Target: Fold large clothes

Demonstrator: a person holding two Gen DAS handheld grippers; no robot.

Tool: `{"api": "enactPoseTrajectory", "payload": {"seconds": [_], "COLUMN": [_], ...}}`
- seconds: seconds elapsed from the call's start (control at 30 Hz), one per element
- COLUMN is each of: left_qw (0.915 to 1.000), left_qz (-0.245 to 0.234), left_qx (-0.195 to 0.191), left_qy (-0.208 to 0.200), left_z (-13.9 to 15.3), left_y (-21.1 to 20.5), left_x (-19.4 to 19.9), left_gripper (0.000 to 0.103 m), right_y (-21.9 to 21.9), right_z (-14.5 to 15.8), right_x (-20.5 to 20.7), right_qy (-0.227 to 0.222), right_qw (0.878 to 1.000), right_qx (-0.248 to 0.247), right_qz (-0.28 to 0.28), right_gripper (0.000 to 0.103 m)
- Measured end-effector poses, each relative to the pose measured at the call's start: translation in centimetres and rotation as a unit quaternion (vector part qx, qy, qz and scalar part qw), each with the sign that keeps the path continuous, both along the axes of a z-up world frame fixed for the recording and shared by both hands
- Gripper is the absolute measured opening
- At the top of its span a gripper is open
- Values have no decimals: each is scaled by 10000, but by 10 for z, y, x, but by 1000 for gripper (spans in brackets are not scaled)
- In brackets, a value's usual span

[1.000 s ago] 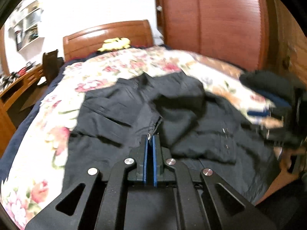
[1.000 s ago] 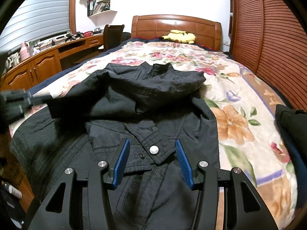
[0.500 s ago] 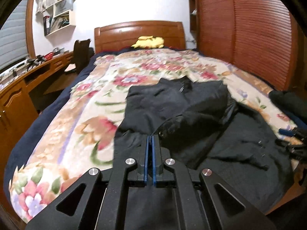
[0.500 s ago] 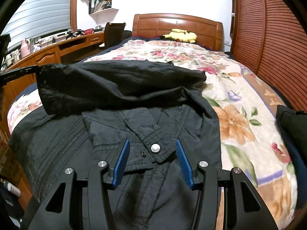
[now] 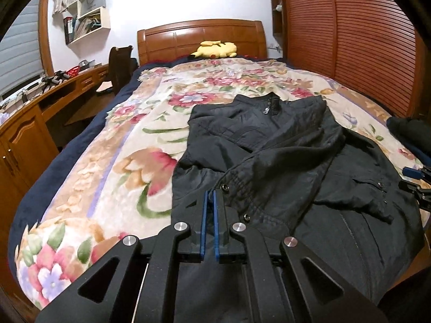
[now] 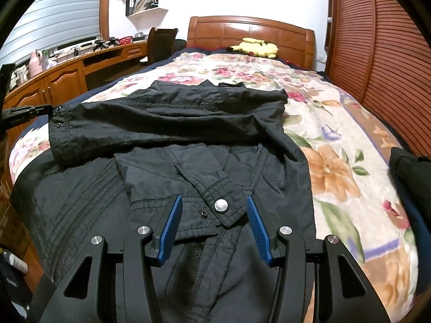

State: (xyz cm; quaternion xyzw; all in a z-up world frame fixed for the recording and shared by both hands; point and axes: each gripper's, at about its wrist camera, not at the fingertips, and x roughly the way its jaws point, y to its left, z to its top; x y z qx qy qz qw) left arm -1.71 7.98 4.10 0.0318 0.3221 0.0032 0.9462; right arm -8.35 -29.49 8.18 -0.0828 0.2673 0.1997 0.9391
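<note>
Left wrist view: a black jacket lies spread on a bed with a floral blanket, its collar toward the wooden headboard. The left gripper has its blue pads almost together at the cuff of a sleeve folded across the jacket; whether fabric is pinched I cannot tell. A yellow plush toy sits by the headboard.

Right wrist view: the right gripper hovers with jaws apart over the jacket's snap button, gripping nothing. The left gripper meets the sleeve's cuff at left.
</note>
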Motion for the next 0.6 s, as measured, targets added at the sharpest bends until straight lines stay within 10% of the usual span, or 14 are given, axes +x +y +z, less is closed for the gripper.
{"api": "enactPoseTrajectory", "payload": {"seconds": [0.23,0.6], "left_qw": [9994,9944], "left_qz": [-341,-787], "left_qx": [-43,391], "left_qy": [-7,580], "left_z": [-12,-64], "left_y": [-16,-67], "left_x": [-14,5], "left_gripper": [68,68], "right_y": [-1,0], "right_z": [-1,-2], "right_x": [2,1], "right_qy": [11,-1], "right_qw": [10000,10000], "right_qx": [-14,-76], "right_qz": [13,54], "right_gripper": [52,52]}}
